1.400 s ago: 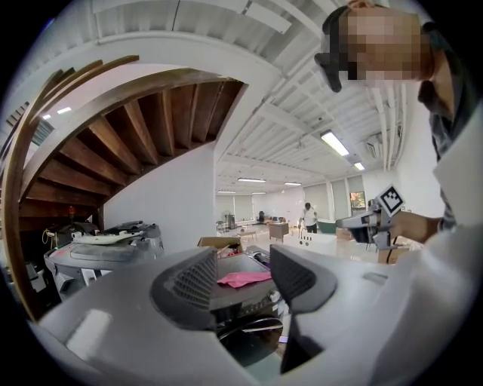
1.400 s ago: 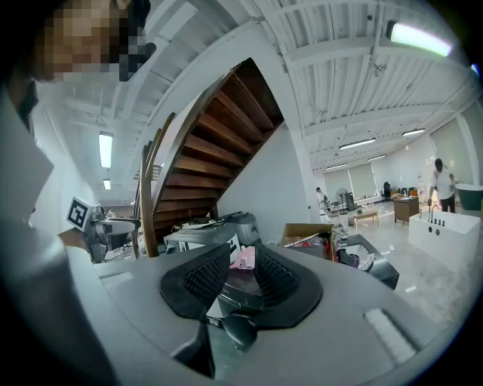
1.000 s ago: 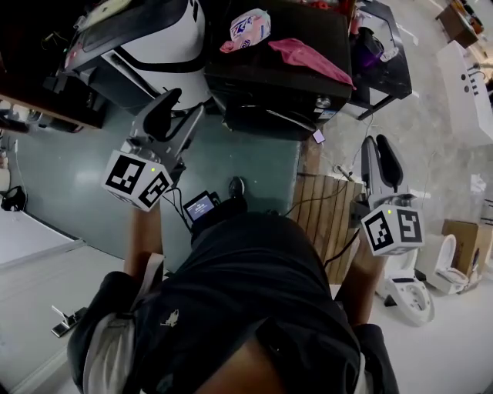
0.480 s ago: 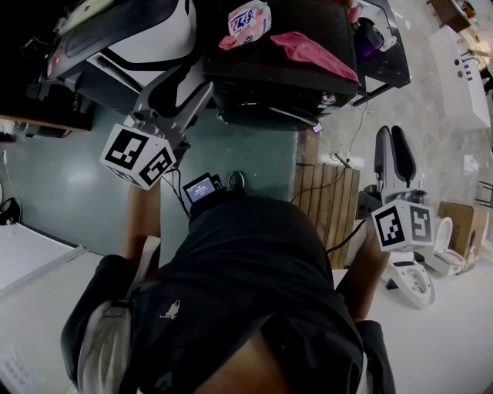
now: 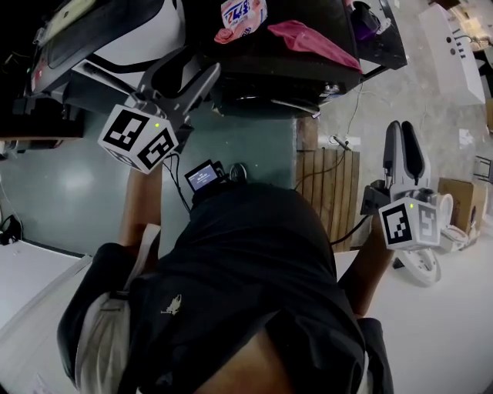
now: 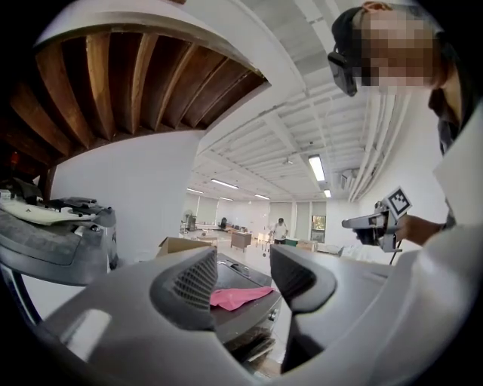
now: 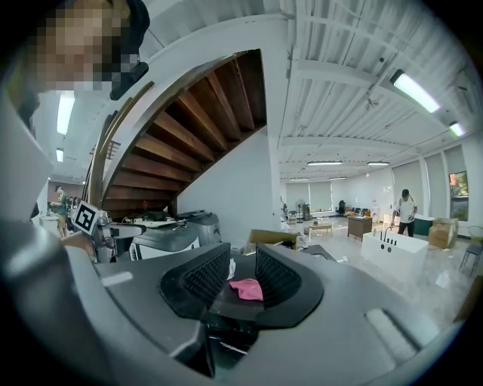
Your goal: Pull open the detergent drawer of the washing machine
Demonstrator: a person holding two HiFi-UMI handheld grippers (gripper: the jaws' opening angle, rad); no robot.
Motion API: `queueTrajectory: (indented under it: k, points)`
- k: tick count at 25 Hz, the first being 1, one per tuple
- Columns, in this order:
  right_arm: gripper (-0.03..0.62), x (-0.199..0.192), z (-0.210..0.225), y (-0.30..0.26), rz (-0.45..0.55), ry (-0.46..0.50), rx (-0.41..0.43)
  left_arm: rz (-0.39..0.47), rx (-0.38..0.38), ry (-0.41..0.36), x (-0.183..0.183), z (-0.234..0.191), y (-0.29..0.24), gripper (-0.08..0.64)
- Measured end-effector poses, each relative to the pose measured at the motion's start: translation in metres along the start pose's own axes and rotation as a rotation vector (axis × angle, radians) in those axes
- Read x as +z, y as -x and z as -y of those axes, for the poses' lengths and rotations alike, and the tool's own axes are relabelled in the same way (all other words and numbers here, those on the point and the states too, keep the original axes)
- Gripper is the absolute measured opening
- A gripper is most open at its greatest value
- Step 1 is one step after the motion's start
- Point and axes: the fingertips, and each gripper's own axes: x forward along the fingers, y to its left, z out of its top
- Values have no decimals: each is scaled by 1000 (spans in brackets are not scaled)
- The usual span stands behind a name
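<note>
A black washing machine (image 5: 266, 65) stands at the top middle of the head view, with a pink cloth (image 5: 312, 38) and a detergent pack (image 5: 243, 14) on its lid. I cannot make out its drawer. My left gripper (image 5: 189, 68) is held level just in front of the machine's left corner, its jaws apart with nothing between them. In the left gripper view the left gripper (image 6: 243, 275) frames the pink cloth (image 6: 238, 296) far off. My right gripper (image 5: 400, 132) hangs well to the right, jaws slightly apart and empty. In its own view the right gripper (image 7: 243, 275) points at the machine from a distance.
A grey and white machine (image 5: 115, 38) stands left of the black one. A wooden slatted board (image 5: 327, 192) lies on the floor between the grippers, with cables and a small lit screen (image 5: 202, 175) nearby. A white toilet (image 5: 422, 269) and a cardboard box (image 5: 454, 196) are at the right.
The left gripper has moved closer to the machines. The right gripper has drifted to the right. Neither gripper's jaws have visibly changed.
</note>
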Motion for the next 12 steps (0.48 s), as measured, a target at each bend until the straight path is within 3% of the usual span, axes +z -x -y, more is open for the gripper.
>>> queueTrajectory:
  k: [5,12]
  points:
    - [89,-2,-8,-9,-18,5,-24,5,-12,19,-1,-16,-4,245]
    - [89,7,-19,-37,-19,35,34,5,29,27,-6,-36,2,244]
